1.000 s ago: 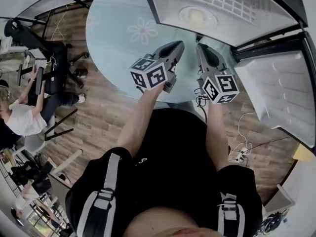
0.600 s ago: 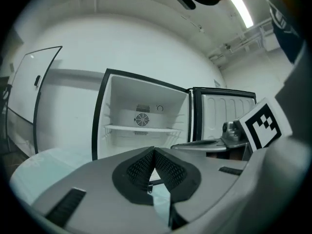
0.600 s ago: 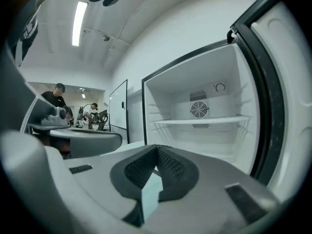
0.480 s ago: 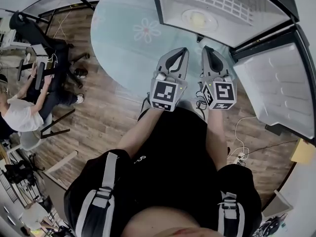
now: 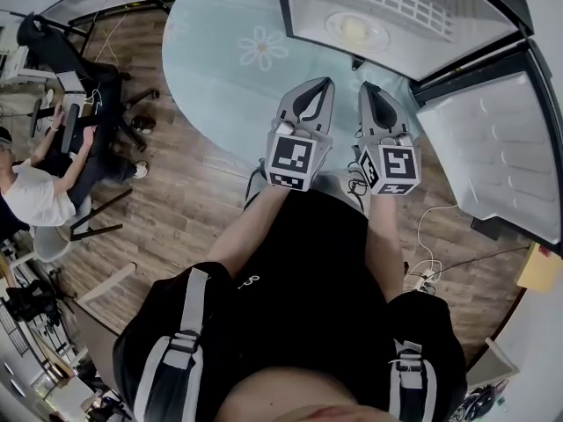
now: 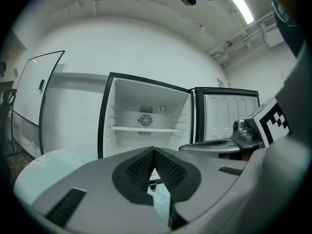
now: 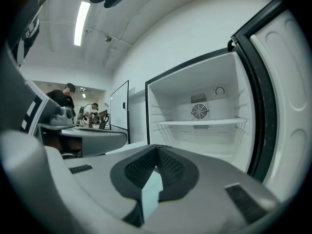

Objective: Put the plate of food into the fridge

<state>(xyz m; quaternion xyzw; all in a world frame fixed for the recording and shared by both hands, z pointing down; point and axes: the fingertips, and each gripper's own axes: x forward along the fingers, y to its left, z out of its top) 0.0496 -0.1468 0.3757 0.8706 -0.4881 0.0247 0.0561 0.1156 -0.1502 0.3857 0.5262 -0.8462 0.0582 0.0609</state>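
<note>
A white plate of yellow food sits inside the open fridge at the top of the head view, under a wire shelf. Both gripper views hide it behind the jaws. My left gripper and right gripper hover side by side over the pale round table, pointing at the fridge and short of its opening. In each gripper view the dark pads meet with nothing between them: left gripper, right gripper. The fridge's white shelf looks bare.
The fridge door stands open to the right of my right gripper. People sit at desks on the left over the wooden floor. A cable and power strip lie by the table. A whiteboard leans left of the fridge.
My left gripper has rolled upright, its marker cube now facing the camera, and it has drawn level beside the right gripper. The right gripper has shifted only slightly. Both stay shut.
</note>
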